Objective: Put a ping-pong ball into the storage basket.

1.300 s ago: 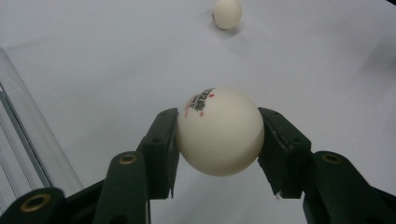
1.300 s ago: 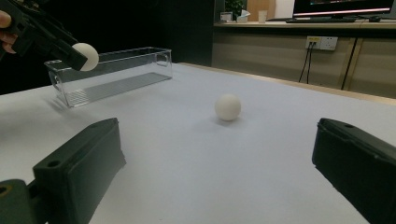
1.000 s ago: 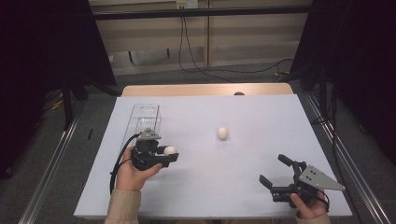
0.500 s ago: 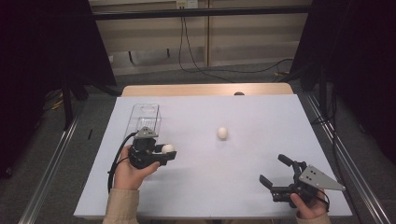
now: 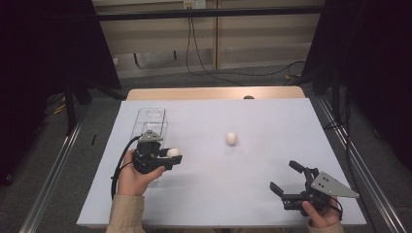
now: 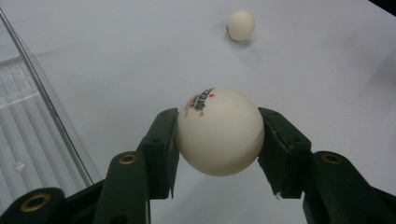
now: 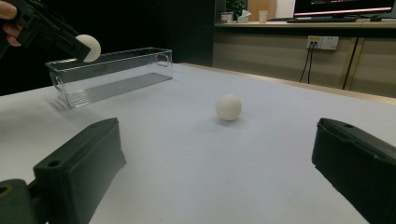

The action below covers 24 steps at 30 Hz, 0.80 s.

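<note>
High view: left tool grips a ball just right of the clear bin, whose long axis runs near to far; right tool gapes empty, second ball mid-worktop.

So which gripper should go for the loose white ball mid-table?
Probably the right gripper: its jaws are open and empty, facing the loose white ball. The left gripper already holds another white ball beside the clear plastic bin.
</note>
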Tool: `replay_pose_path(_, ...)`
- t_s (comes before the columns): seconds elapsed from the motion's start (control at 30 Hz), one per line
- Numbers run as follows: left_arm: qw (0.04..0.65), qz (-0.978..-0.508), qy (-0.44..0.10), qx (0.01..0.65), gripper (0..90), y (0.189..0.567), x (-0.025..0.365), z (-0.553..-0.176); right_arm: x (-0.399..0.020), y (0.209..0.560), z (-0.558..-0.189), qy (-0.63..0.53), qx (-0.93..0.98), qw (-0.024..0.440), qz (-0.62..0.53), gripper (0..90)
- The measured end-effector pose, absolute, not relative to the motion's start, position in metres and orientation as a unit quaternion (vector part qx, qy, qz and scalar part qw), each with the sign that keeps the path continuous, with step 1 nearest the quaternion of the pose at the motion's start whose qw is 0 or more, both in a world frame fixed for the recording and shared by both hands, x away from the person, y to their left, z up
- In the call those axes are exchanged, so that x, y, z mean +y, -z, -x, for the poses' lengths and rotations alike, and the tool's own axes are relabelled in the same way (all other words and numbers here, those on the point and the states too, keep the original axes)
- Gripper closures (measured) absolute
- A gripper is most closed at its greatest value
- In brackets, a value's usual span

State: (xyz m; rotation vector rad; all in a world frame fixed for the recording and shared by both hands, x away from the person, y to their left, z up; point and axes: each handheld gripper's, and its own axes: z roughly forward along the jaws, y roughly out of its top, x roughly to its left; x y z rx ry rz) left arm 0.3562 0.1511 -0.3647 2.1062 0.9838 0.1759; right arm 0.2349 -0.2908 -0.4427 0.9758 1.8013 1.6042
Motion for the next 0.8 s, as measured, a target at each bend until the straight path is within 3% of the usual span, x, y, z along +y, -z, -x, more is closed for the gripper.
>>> replay_pose_path(0.8,0.394,-0.824,-0.083,0.399,51.0,0.362,0.1596,-0.3591,-0.291,0.4425,-0.2347,-0.595,0.667,0.266,-0.361,1.2)
